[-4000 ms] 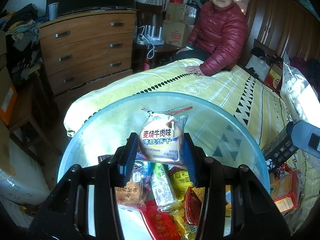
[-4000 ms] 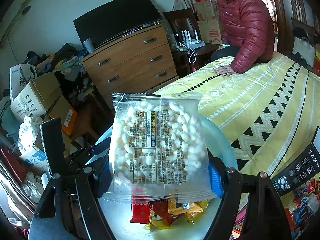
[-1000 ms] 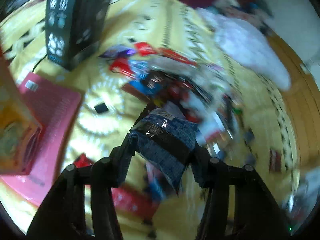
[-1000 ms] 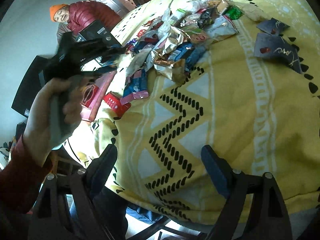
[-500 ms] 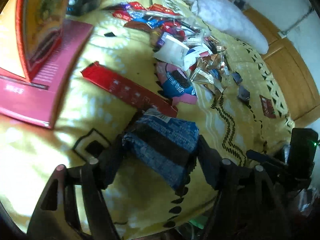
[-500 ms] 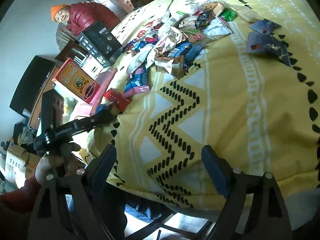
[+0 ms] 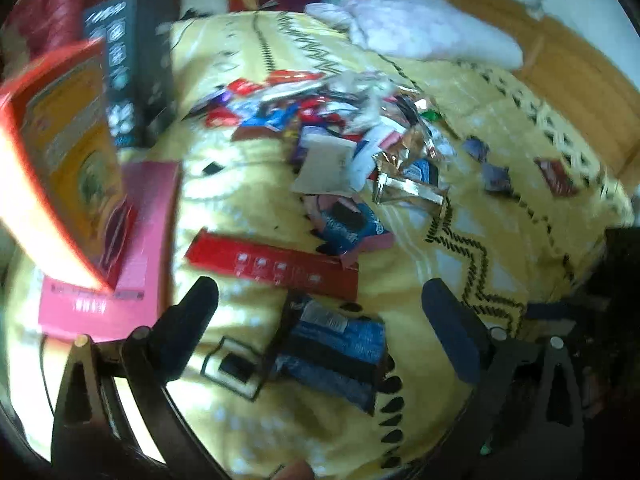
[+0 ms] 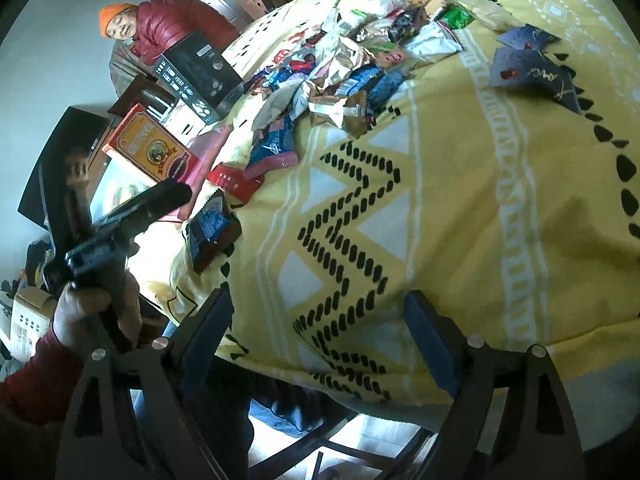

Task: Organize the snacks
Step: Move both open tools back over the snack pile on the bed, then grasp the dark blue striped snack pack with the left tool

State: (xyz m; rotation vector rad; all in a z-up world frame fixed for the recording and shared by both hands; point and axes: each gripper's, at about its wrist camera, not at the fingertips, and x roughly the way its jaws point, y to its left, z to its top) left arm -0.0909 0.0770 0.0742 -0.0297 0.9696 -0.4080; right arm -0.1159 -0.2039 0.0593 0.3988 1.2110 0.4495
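Note:
A blue and black snack packet [image 7: 332,350] lies on the yellow patterned bedspread [image 7: 460,264] between the spread fingers of my left gripper [image 7: 320,320], which is open and not touching it. The packet also shows in the right wrist view [image 8: 212,232], beside the hand-held left gripper [image 8: 132,220]. A heap of mixed snack packets [image 7: 344,128] lies farther up the bed, and also shows in the right wrist view [image 8: 352,60]. My right gripper [image 8: 320,332] is open and empty over the bed's near edge.
A long red box [image 7: 272,268], a pink flat box [image 7: 120,264], an orange-red box [image 7: 60,160] and a black appliance box [image 7: 132,68] lie left of the heap. Dark blue cards [image 8: 532,68] lie at the right. A person in a red jacket [image 8: 160,28] sits beyond the bed. A white pillow [image 7: 420,36] lies at the head.
My left gripper opened and let go of the blue and black packet, which now lies on the bedspread near the bed's edge. The right gripper has barely moved.

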